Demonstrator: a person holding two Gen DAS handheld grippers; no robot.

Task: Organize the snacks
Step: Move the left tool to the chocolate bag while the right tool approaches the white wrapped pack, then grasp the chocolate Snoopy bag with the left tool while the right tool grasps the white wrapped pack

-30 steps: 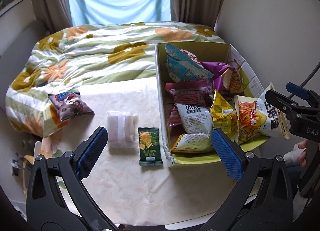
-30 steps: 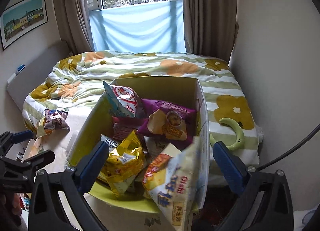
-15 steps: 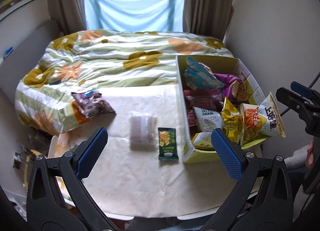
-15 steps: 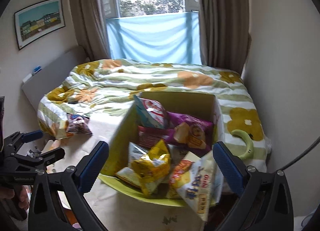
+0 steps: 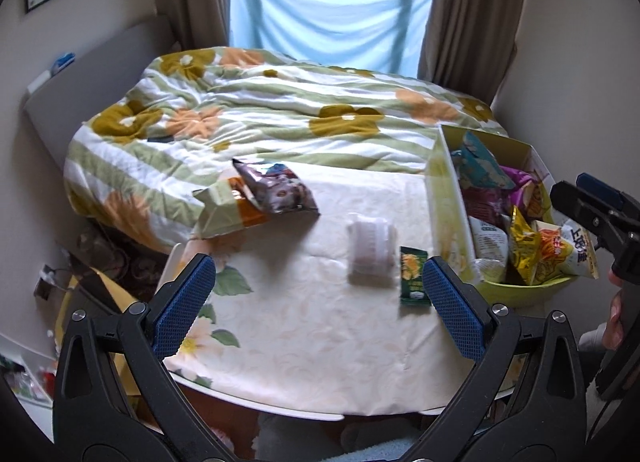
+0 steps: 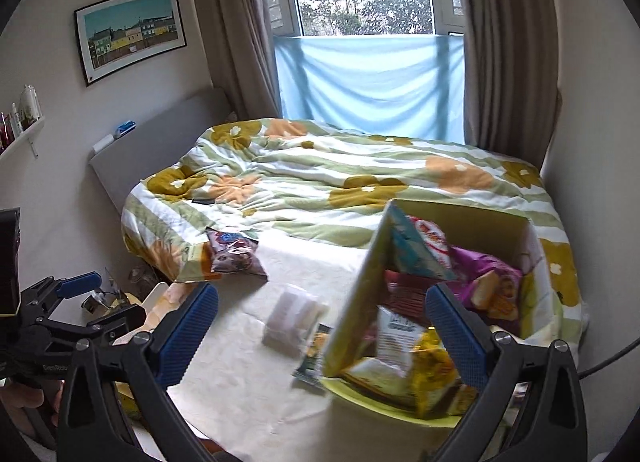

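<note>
A yellow-green cardboard box [image 5: 448, 218] full of snack bags stands on the right of the table; it also shows in the right wrist view [image 6: 360, 294]. Three snacks lie loose on the cloth: a small green packet [image 5: 414, 276], a clear white pack [image 5: 370, 248] and a dark purple bag [image 5: 276, 192] at the bed's edge. My left gripper [image 5: 318, 302] is open and empty, held back above the table's near edge. My right gripper [image 6: 320, 330] is open and empty, above the box's near left corner.
A bed with a flowered duvet [image 5: 288, 110] lies right behind the table. The table's near edge [image 5: 304, 410] is rounded, with floor clutter [image 5: 96, 262] to its left. Walls stand close on the right.
Both grippers have pulled back, up and leftward from the box, so the table and bed look smaller. Nothing on the table has moved. Both stay open.
</note>
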